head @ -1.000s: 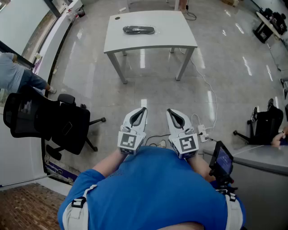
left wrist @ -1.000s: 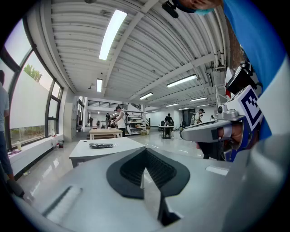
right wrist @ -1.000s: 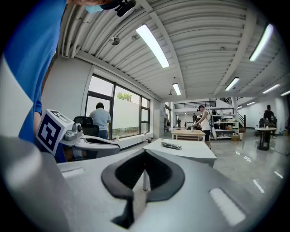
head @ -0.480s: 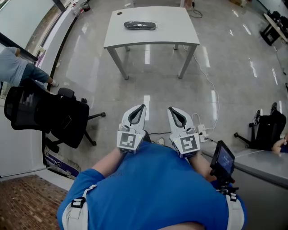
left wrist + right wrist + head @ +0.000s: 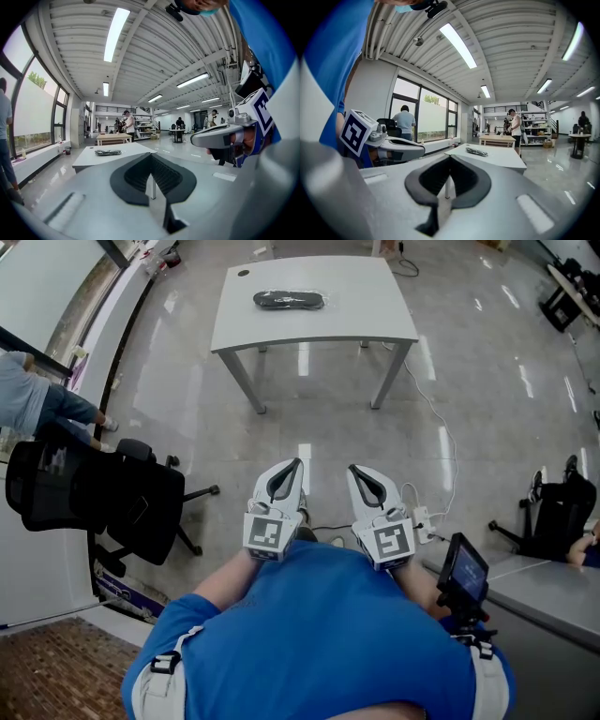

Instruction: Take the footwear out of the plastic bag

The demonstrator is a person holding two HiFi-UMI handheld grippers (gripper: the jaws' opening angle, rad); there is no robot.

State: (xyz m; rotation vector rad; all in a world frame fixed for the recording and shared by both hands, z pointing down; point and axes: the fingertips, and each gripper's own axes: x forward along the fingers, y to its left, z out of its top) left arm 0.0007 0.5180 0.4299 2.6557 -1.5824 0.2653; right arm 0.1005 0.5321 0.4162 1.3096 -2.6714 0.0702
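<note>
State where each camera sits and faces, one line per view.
Head view: on the person's head, looking steeply down toward the white table; blue shirt, left gripper and right gripper show.
Left gripper view: on the left gripper, facing the table along shut jaws; right gripper beside.
Right gripper view: likewise, left gripper beside.
All share the bagged footwear.

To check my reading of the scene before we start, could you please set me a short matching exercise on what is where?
Things:
1. plastic bag with footwear
2. black office chair
3. left gripper
4. white power strip

Places or states:
A. lying on the floor, just right of the grippers
B. jaws shut, nothing between them
C. lying on the white table
D. standing at the left edge of the head view

Pairs: 1-C, 2-D, 3-B, 4-A
</note>
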